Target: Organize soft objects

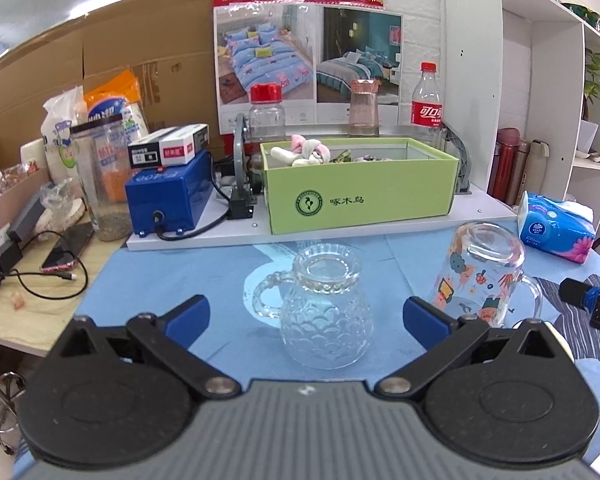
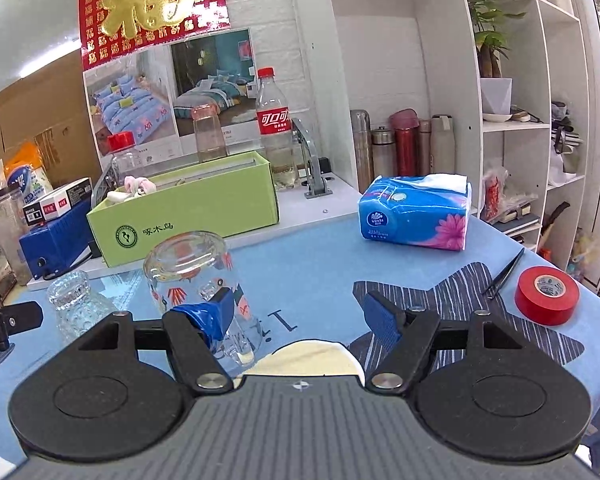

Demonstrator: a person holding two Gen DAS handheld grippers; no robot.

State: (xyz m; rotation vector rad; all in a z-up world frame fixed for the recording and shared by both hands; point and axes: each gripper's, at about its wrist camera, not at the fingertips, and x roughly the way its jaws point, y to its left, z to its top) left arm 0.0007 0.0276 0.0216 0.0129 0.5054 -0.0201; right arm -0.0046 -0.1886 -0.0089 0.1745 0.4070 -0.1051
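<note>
While both my grippers hang with jaws apart and empty, glass stands nearest: a textured pitcher (image 1: 324, 312) just ahead of the left gripper (image 1: 306, 316), a painted mug (image 2: 198, 280) against the right gripper's (image 2: 308, 312) left finger. Beyond them, rolled socks (image 1: 304, 150) sit in the green box (image 1: 360, 200). Any forward reach, I judge, risks toppling glass.

Blue-clothed table (image 2: 320, 264), two glass mugs (image 1: 324, 312) (both upside down), tissue pack (image 2: 414, 216), red tape (image 2: 546, 294), tweezers (image 2: 504, 272)
</note>
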